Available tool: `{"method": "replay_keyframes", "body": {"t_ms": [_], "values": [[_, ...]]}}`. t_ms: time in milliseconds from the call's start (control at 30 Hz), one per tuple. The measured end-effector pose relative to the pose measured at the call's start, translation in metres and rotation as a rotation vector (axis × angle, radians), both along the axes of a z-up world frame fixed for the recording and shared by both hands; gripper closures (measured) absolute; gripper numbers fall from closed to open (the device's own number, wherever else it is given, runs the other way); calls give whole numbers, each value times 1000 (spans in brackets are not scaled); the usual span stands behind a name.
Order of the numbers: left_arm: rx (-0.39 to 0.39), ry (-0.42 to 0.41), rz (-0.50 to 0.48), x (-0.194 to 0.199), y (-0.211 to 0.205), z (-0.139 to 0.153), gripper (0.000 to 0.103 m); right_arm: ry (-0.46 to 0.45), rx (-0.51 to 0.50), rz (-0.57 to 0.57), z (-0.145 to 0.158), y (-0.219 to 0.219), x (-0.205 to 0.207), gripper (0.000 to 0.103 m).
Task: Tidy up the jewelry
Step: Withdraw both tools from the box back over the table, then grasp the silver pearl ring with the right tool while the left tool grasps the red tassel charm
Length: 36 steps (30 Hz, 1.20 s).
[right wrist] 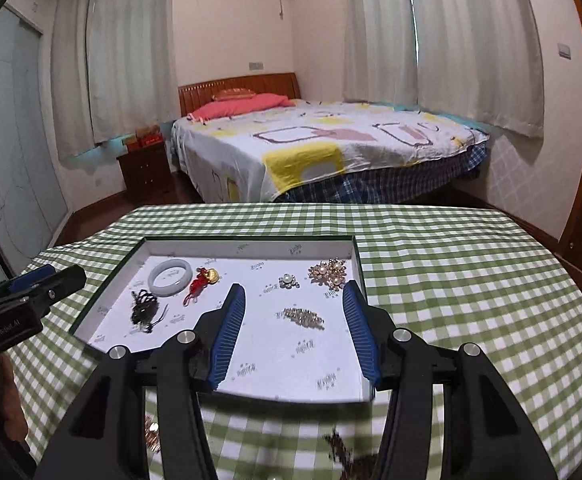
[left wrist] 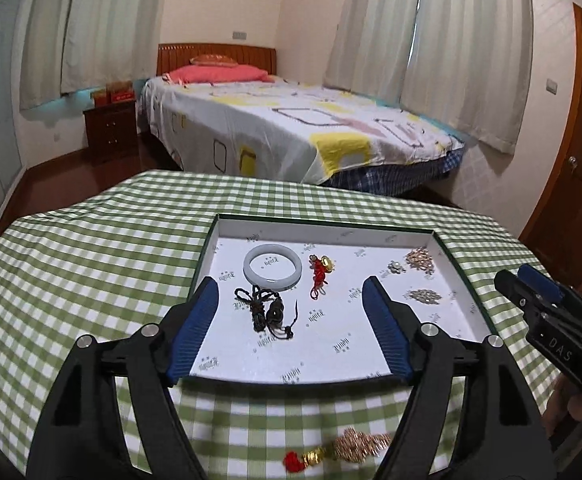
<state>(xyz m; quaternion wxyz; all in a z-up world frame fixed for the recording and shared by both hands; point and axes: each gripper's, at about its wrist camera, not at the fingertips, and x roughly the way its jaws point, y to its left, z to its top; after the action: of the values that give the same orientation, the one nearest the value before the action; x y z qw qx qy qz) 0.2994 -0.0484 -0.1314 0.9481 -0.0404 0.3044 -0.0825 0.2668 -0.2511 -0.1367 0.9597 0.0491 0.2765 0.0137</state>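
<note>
Two claws hang above a tabletop (left wrist: 71, 248) covered in green-and-white checked cloth, both aimed at a shallow white-lined box tray (left wrist: 463, 280) with dark green sides. The left claw (left wrist: 291, 292) stands wide apart with nothing between its blue ribbed pads; the right claw (right wrist: 293, 300) is parted less far and is also empty. Inside the tray lie a pale jade-like bangle (left wrist: 273, 270), a black knotted cord pendant (left wrist: 263, 310) just in front of it, a red cord charm with gold beads (left wrist: 319, 274), a small pearl brooch (right wrist: 289, 280), a larger gold-and-pearl brooch (right wrist: 331, 274) in the far right corner, and a glittering rhinestone piece (right wrist: 301, 316). On the cloth near the tray's front edge rest a red-and-gold charm (left wrist: 307, 458) touching a rose-gold ornament (left wrist: 361, 442), both blurred.
</note>
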Motion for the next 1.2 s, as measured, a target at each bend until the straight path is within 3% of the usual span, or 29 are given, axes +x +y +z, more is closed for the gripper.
{"method": "replay_keyframes", "body": {"t_ms": [333, 600, 867, 1200], "values": [[14, -31, 37, -62, 12, 2, 24, -13, -16, -21, -15, -1, -67, 52], [35, 7, 81, -99, 32, -17, 24, 59, -1, -33, -47, 3, -96, 53], [33, 25, 111, -109, 50, -24, 24, 96, -17, -19, -58, 18, -89, 53], [14, 67, 127, -103, 59, -38, 24, 225, -26, -18, -69, 27, -63, 54]]}}
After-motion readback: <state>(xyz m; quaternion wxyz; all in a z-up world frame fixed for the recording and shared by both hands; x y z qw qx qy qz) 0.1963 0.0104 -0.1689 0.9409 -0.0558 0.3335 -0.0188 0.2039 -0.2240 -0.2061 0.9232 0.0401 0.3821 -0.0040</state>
